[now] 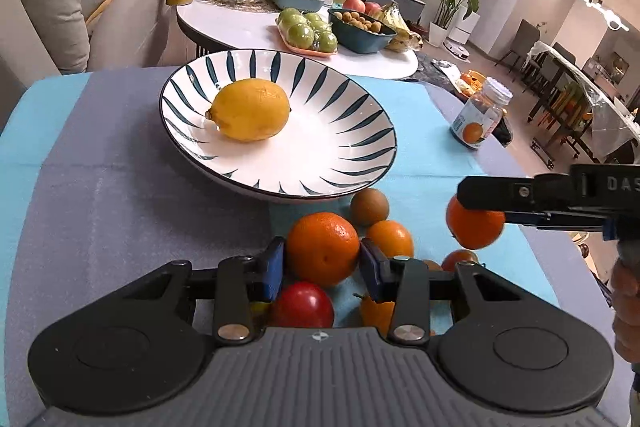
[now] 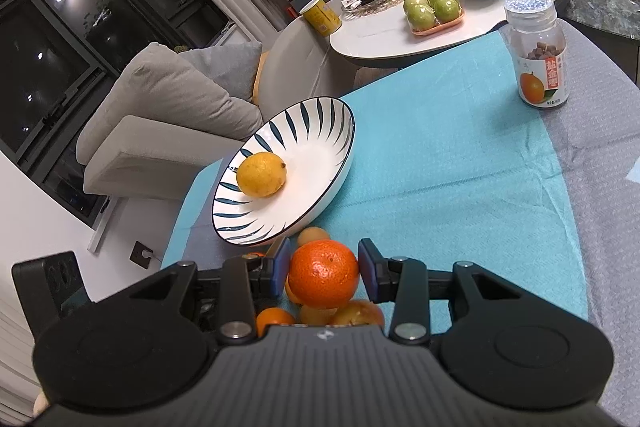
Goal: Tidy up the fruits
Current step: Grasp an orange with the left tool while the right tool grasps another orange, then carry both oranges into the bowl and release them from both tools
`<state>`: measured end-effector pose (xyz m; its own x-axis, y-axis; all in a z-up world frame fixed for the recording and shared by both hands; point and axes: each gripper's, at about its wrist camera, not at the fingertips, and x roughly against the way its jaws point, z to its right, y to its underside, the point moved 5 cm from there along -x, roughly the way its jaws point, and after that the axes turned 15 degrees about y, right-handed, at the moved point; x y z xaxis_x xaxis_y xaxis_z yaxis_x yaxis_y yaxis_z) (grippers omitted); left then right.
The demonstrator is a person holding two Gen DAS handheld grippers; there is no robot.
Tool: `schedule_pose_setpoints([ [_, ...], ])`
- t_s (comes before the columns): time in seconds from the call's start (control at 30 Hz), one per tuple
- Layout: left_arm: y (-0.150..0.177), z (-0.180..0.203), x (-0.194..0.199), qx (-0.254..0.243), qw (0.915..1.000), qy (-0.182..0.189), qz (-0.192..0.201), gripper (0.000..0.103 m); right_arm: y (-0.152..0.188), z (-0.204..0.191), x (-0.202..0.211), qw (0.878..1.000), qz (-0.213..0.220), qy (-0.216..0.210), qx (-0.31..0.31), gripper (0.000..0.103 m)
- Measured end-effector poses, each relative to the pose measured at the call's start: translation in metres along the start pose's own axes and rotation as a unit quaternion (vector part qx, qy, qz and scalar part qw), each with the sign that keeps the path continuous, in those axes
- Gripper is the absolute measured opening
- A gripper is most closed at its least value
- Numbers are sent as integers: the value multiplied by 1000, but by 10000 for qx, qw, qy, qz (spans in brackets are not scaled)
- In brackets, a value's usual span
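Left gripper (image 1: pixel 322 267) low over the fruit pile at the counter's near edge, blue fingers (image 1: pixel 275 269) pressed to both sides of a large orange (image 1: pixel 322 247): held. Right gripper (image 2: pixel 323 273) likewise closed on a smaller mandarin (image 2: pixel 323 274), lifted clear of the pile, seen from the left view toward the counter's right edge. Striped bowl (image 1: pixel 348 147) toward the counter's far edge, with a lemon (image 1: pixel 250 109) inside. Red apple (image 1: pixel 303 305) and kiwi (image 1: pixel 369 206) loose on the teal cloth (image 1: pixel 420 115). Jar (image 2: pixel 538 49) upright near the far right corner.
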<state>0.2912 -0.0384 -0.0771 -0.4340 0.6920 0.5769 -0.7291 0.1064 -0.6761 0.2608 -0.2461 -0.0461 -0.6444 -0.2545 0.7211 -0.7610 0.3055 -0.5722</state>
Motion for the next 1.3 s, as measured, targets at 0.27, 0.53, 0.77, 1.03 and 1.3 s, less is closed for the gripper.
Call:
schedule_pose_setpoints([
  [0.27,-4,10,12,-119,9998,67,141,37,1,0,-1,10000,-27,-56,-30,46],
  [0.53,-11,13,26,-184,9992,113,322,37,0,-3,1,9999,-12,-98,-64,46],
  [0.77,-18,15,31,-222,9988,113,424,37,-2,-6,0,9999,-16,-153,-74,46],
  [1.03,-26,14,33,-252,9985,83,471,37,-10,-11,-1,9997,-15,-221,-90,46],
  [1.3,-34,11,32,-281,9982,122,518,37,-21,-18,-3,9994,22,-319,-90,46],
])
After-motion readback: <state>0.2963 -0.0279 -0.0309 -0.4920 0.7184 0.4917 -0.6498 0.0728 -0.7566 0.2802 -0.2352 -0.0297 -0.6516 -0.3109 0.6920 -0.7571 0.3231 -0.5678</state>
